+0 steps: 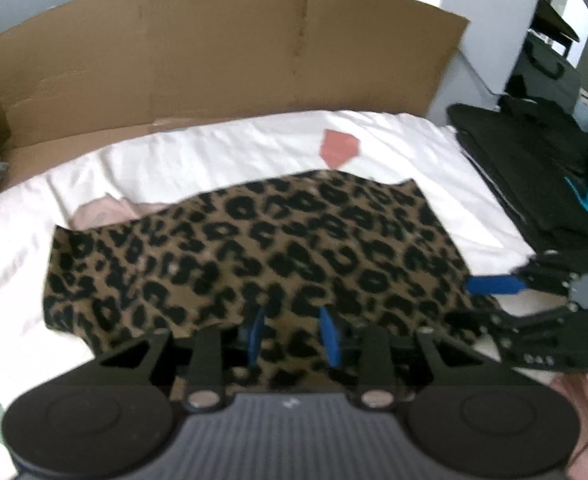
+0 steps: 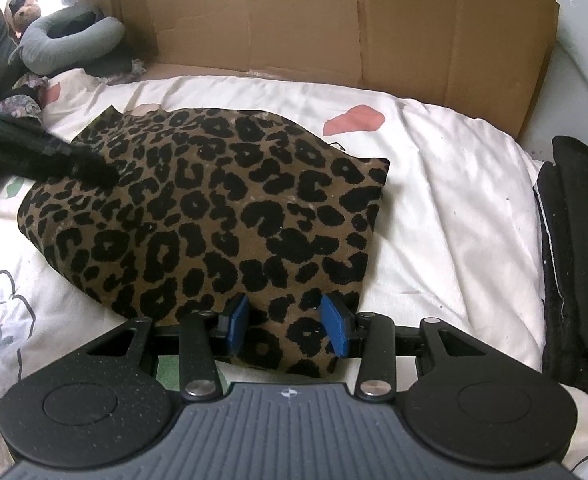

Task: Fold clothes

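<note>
A leopard-print garment lies folded on the white bed sheet. In the left wrist view my left gripper is over its near edge. The blue pads stand apart, and cloth lies loosely between them without being pinched. My right gripper is at the garment's near right corner. That corner bunches up between its blue pads, and they press on it. The right gripper also shows at the garment's right edge in the left wrist view. A blurred black part of the left gripper reaches over the garment's far left.
A brown cardboard wall stands behind the bed. A pile of black clothes lies along the right side, also seen as black clothes in the right wrist view. A grey neck pillow and soft toys sit at the far left. A small pale pink item lies behind the garment.
</note>
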Tool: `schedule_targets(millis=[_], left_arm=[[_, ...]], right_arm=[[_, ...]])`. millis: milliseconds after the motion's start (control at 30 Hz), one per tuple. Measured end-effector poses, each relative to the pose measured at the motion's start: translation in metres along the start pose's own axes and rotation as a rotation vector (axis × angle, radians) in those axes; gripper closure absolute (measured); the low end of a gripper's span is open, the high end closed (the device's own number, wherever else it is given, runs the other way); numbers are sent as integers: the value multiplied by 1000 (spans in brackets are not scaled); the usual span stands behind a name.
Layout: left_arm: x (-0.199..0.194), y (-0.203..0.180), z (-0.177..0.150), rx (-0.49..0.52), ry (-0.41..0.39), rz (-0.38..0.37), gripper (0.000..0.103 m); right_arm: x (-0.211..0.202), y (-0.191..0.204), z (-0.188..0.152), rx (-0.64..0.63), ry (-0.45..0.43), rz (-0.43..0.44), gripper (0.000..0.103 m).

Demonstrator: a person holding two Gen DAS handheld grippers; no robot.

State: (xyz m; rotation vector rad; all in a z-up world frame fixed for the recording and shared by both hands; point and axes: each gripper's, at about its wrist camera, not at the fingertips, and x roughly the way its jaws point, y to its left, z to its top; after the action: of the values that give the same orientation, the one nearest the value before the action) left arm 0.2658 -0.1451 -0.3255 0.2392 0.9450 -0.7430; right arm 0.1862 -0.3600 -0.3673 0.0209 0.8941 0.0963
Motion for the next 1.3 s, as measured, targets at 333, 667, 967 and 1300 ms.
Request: schedule_targets(millis=[333,667,967,1300], left_arm=[[8,-34,-17,4,1,-36,80],[17,-46,-41,60,39,-41,85],[7,-11,-57,42,45,50,95],[-10,29,-73,-19,59,140,97]], right_arm=[[-2,-9,-5,29,6,-3,47],[-1,-8,-6,6,9,-18,47],[1,-10,-8,13,12,-19,46],[2,-11,-8,5,16,-21,40]])
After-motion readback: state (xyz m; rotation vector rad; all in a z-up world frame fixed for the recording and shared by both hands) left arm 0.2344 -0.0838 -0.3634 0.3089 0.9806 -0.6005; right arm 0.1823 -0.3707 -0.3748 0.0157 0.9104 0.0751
